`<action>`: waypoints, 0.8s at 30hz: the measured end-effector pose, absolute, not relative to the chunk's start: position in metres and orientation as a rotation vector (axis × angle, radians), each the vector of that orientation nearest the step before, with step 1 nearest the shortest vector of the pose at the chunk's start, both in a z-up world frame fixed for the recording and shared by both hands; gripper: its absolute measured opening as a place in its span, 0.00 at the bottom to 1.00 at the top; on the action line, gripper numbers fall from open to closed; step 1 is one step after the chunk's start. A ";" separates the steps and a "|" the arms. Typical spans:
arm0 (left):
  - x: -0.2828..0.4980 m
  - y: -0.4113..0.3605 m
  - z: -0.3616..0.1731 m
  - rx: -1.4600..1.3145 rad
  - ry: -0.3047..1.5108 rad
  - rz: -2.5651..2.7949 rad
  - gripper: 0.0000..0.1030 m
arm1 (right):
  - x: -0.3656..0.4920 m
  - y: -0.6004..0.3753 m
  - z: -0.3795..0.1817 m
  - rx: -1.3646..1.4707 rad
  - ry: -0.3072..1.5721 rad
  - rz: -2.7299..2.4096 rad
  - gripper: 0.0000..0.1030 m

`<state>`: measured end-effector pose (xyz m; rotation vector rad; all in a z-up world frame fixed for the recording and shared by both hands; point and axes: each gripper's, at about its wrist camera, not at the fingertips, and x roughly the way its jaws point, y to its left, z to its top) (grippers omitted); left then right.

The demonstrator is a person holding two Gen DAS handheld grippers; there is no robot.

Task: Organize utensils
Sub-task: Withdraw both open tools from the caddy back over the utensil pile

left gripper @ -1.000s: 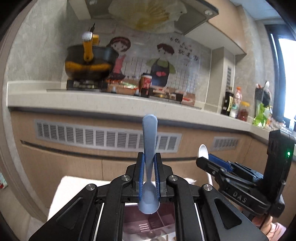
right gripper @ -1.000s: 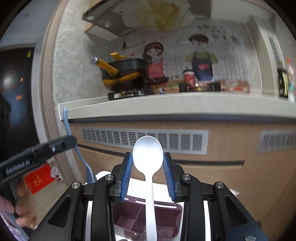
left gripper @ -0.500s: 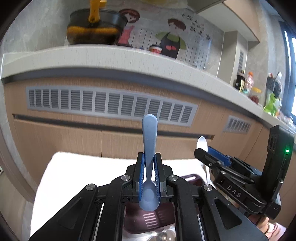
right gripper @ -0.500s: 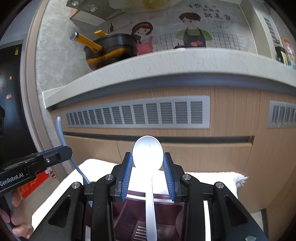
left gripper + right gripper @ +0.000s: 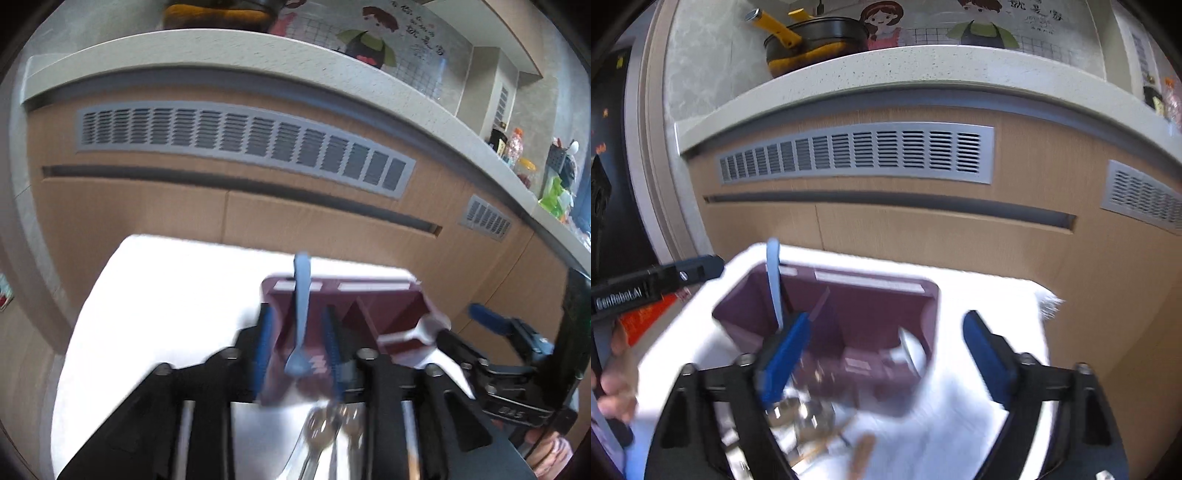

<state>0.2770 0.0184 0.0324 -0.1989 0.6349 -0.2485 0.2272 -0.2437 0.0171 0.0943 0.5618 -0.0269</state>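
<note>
A maroon utensil holder (image 5: 871,332) with inner dividers is seen on a white cloth (image 5: 990,295) in front of wooden cabinet fronts. In the right wrist view, a blue spoon (image 5: 774,280) is seen standing in the holder's left compartment, its handle leaning above the back rim. A white spoon (image 5: 909,349) is made out, blurred, low in the compartment at the right. Metal spoons (image 5: 809,413) are seen lying on the cloth just in front of the holder.

In the left wrist view, the blue spoon (image 5: 301,314) is shown upright between the fingers of the left gripper (image 5: 299,347), bowl end down inside the holder (image 5: 384,314). The jaws are opening, and a gap is visible on both sides of the handle, so the spoon is not pressed by the pads. The white spoon (image 5: 428,328) is glimpsed at the holder's right edge, near the right gripper's tip.

The right gripper (image 5: 886,354) is seen with its jaws opening and spread wide over the holder's front right part. Nothing is gripped between its pads; the white spoon lies below and between them.
</note>
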 end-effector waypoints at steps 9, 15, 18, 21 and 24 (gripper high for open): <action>0.214 0.012 -0.008 -0.102 0.751 -0.227 0.53 | 0.151 -0.229 -0.022 -0.096 0.737 -0.213 0.99; 0.187 0.002 -0.036 -0.043 0.837 -0.250 0.54 | 0.120 -0.232 -0.054 -0.020 0.838 -0.247 0.98; 0.181 -0.001 -0.045 -0.037 0.868 -0.256 0.54 | 0.122 -0.244 -0.063 0.093 0.873 -0.251 0.83; 0.179 0.000 -0.047 -0.036 0.879 -0.251 0.54 | 0.128 -0.260 -0.068 0.206 0.908 -0.281 0.75; 0.180 0.002 -0.046 -0.041 0.884 -0.247 0.54 | 0.128 -0.267 -0.074 0.288 0.919 -0.300 0.71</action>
